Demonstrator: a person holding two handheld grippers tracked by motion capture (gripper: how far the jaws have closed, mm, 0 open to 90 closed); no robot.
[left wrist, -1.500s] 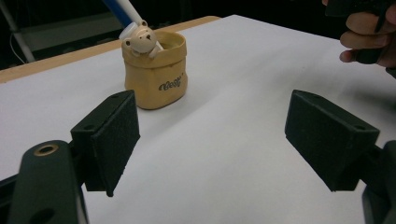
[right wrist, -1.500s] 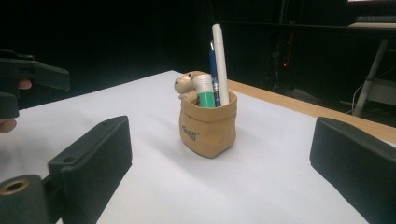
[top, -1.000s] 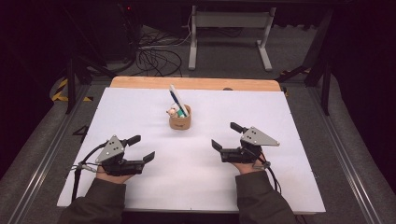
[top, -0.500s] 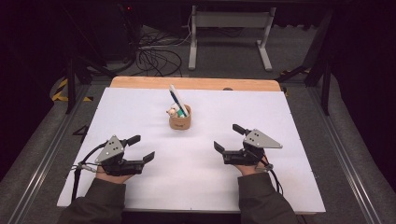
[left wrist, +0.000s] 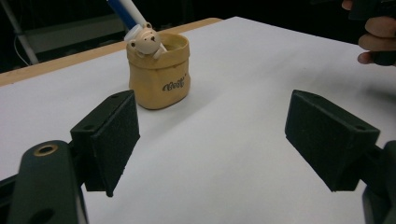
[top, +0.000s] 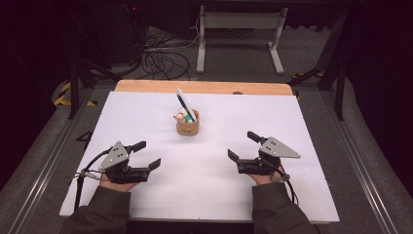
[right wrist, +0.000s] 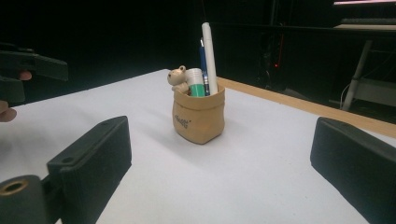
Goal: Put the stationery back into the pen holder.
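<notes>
1. high view: your left gripper [top: 147, 154] and right gripper [top: 243, 146] rest low on the white table [top: 146, 117], jaws spread wide, nothing between them. the tan pen pot [top: 188, 126] stands upright ahead, between the two and well apart from both.
2. left gripper view: jaws wide; the pen pot [left wrist: 159, 77] stands beyond the left jaw, a small bear figure [left wrist: 145, 43] at its rim.
3. right gripper view: jaws wide; the pen pot [right wrist: 198, 119] stands centred ahead, holding a white pen [right wrist: 208, 51].

The white-topped bench [top: 160, 122] with a bare pale wooden strip along its far edge carries, standing upright near the middle toward the far side, a small tan pouch-shaped pen holder [top: 188, 127] printed with dark lettering.
</notes>
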